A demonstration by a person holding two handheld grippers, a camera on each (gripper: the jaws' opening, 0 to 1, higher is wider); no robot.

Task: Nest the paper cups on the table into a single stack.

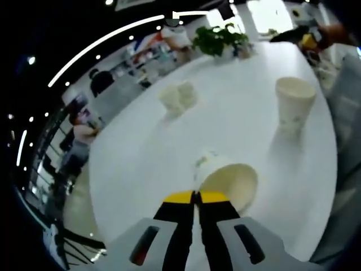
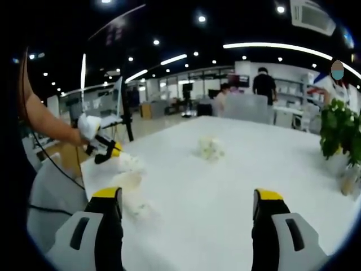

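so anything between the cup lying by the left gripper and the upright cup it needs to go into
Nothing visible. The tipped cup lies just ahead of the left gripper, whose jaws are shut. Bare white table stretches between it and the upright cup.

We are looking at a large open-plan office or showroom-like workspace. We are seeing a wide white table (image 2: 237,169) standing in the middle of a big hall with a dark ceiling, where round spotlights and long strip lights (image 2: 276,46) are glowing. A potted green plant (image 1: 219,38) is sitting at the table's far end, and another plant (image 2: 341,132) is showing at the table's edge in the right gripper view. People (image 2: 264,84) are standing and sitting near desks and shelving in the background, and a monitor on a stand (image 2: 115,101) is standing beside the table.
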